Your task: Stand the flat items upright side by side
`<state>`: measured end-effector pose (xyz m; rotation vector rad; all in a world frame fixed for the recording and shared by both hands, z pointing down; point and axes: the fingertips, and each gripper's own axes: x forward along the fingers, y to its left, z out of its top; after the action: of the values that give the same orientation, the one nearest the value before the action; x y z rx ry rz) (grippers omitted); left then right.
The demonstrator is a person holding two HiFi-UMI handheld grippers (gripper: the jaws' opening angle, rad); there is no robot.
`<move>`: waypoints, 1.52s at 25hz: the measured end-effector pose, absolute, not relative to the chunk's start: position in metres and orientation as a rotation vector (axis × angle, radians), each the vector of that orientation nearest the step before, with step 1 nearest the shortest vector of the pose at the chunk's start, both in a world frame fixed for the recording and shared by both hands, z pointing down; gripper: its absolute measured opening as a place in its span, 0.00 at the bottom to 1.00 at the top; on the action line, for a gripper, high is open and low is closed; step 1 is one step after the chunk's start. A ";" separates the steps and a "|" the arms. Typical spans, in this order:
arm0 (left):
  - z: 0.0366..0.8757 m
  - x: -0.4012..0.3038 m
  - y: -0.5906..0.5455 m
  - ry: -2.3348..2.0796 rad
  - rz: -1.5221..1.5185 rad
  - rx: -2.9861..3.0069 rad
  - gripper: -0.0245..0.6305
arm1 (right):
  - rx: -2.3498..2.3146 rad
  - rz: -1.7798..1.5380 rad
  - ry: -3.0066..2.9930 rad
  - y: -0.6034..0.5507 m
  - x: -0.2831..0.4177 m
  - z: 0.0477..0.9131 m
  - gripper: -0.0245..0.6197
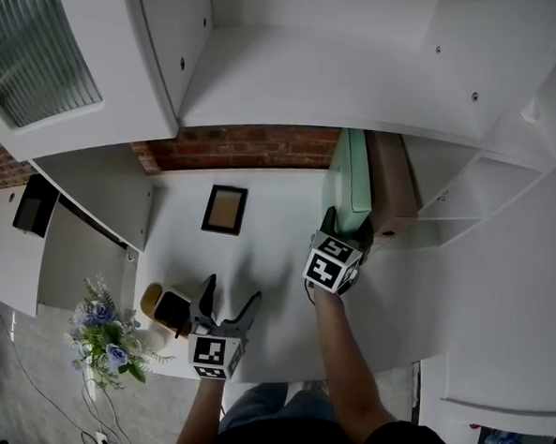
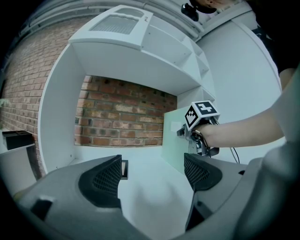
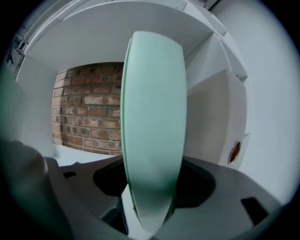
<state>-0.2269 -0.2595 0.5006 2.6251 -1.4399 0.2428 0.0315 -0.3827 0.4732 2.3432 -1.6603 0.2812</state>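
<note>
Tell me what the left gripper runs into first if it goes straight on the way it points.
Most likely the picture frame lying flat on the white surface, just left of the left gripper's line; past it, the brick wall. Depth is hard to judge.

Counter (image 1: pixel 278 228): picture frame (image 1: pixel 224 209) lying flat, centre; panel (image 1: pixel 349 174) upright to its right; box (image 1: pixel 391 181) upright just beside panel, farther right; flower bunch (image 1: pixel 102 332) front left; brick wall (image 1: pixel 236 146) behind.
</note>
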 end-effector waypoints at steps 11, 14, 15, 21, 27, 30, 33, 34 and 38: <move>0.485 -0.218 -0.257 -1.441 0.189 2.631 0.63 | 2.344 0.278 -1.845 -0.321 0.017 0.445 0.41; 0.476 -0.212 -0.257 -1.438 0.155 2.633 0.63 | 2.339 0.233 -1.921 -0.297 0.020 0.430 0.41; 0.470 -0.210 -0.258 -1.451 0.132 2.644 0.63 | 2.332 0.215 -1.951 -0.289 0.022 0.426 0.39; 0.441 -0.190 -0.252 -1.452 0.063 2.700 0.60 | 2.278 0.099 -2.087 -0.239 0.043 0.411 0.10; 0.430 -0.171 -0.232 -1.450 0.073 2.735 0.09 | 2.232 0.087 -2.139 -0.197 0.066 0.414 0.03; 0.423 -0.162 -0.222 -1.450 0.047 2.771 0.06 | 2.215 0.085 -2.178 -0.181 0.073 0.414 0.03; 0.420 -0.154 -0.214 -1.448 0.041 2.779 0.05 | 2.210 0.098 -2.222 -0.170 0.080 0.413 0.03; 0.421 -0.153 -0.213 -1.455 0.047 2.768 0.05 | 2.209 0.102 -2.232 -0.167 0.082 0.413 0.03; 0.432 -0.150 -0.207 -1.510 0.127 2.712 0.05 | 2.199 0.113 -2.257 -0.157 0.093 0.415 0.03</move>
<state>-0.1495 -0.2074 0.4316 2.7122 -1.5096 0.1266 0.0934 -0.1569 0.4145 2.1991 -2.2573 0.1127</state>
